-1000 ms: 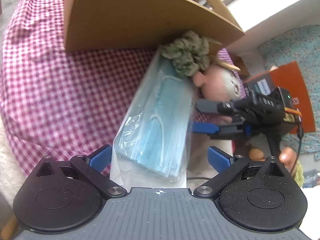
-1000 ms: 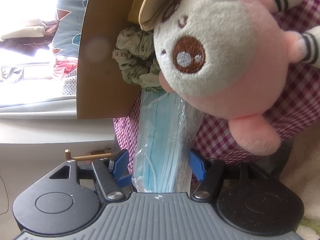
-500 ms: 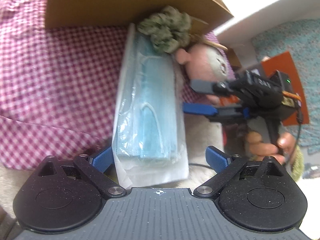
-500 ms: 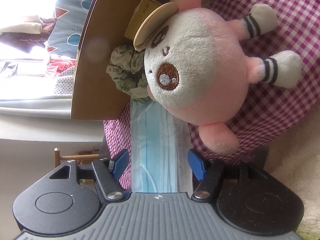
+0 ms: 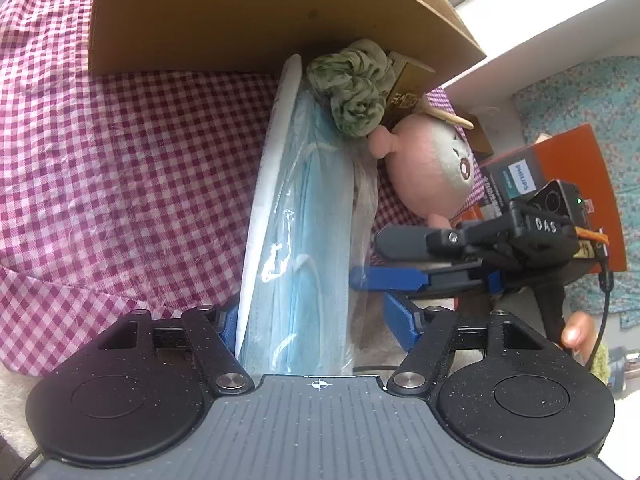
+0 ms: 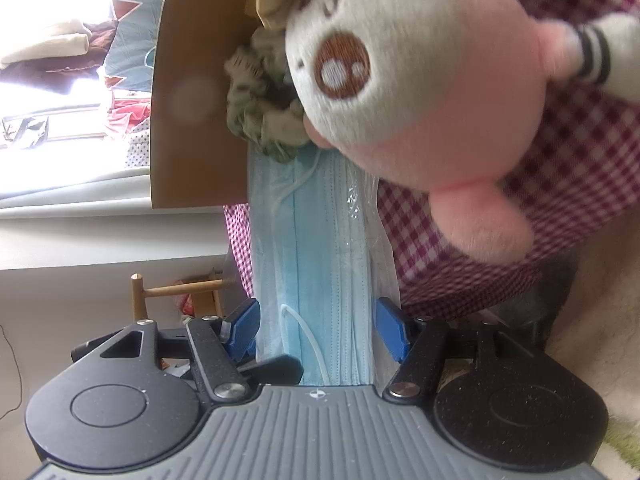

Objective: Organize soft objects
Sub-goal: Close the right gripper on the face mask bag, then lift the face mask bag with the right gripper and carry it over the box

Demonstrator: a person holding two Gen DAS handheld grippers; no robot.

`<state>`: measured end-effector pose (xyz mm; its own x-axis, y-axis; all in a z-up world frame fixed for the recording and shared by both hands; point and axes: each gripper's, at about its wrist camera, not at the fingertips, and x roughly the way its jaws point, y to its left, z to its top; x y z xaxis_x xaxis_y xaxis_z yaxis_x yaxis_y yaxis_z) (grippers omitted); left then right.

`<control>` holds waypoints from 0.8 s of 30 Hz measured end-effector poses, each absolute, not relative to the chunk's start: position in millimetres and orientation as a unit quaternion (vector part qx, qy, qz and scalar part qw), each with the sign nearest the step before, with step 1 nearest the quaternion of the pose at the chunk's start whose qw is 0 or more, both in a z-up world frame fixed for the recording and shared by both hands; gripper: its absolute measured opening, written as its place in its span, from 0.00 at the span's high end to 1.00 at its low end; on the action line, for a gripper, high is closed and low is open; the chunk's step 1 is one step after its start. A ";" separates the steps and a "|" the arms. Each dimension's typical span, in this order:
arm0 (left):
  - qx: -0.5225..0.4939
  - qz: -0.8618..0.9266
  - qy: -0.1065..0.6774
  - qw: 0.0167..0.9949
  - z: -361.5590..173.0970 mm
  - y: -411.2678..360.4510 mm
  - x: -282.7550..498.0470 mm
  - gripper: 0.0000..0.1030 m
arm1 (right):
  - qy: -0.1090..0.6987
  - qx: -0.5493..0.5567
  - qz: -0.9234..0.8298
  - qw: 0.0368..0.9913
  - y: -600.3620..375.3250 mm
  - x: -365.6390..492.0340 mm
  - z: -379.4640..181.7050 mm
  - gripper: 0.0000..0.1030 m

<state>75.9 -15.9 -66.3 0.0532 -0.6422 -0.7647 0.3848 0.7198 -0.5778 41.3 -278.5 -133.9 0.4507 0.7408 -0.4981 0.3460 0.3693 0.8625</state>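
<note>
Both claws grip the bagged pack of blue masks (image 5: 304,240), the left claw (image 5: 316,320) and the right claw (image 6: 318,328) at its near end. Beyond, a green scrunchie (image 5: 352,92) and pink plush (image 6: 420,92) crowd the cardboard box (image 5: 248,16) on the checked cloth (image 5: 120,168).

— Near end of the mask pack (image 5: 304,248)?
— Hidden behind the left tool's own body; in the right wrist view (image 6: 320,264), likewise lost behind the tool housing.
— Pink plush (image 6: 432,92)?
— Blurred, cut off at the top edge; limbs partly out of frame.
— Green scrunchie (image 6: 260,116)?
— Half covered by the plush, also soft with blur.
— Cardboard box (image 5: 248,16)?
— Cropped at the top; contents unseen.
— Print on the orange box (image 5: 560,168)?
— Mostly too small to read.
</note>
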 end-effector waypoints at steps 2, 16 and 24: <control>-0.108 -0.358 0.588 0.718 -67.4 -20.5 77.5 0.44 | 0.498 0.540 0.148 0.662 -278.3 40.5 -132.5 0.38; -0.131 -0.367 0.554 0.735 -34.0 -2.4 64.8 0.69 | 0.468 0.510 0.196 0.694 -259.8 41.6 -96.0 0.67; -0.130 -0.355 0.516 0.768 7.9 20.1 40.6 0.69 | 0.449 0.487 0.264 0.701 -240.6 49.6 -64.4 0.68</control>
<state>40.6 20.1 7.9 0.2151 -0.6797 -0.7012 0.4105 0.7145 -0.5666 49.6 -240.6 -64.4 0.4573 0.8074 -0.3729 0.0674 0.3866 0.9198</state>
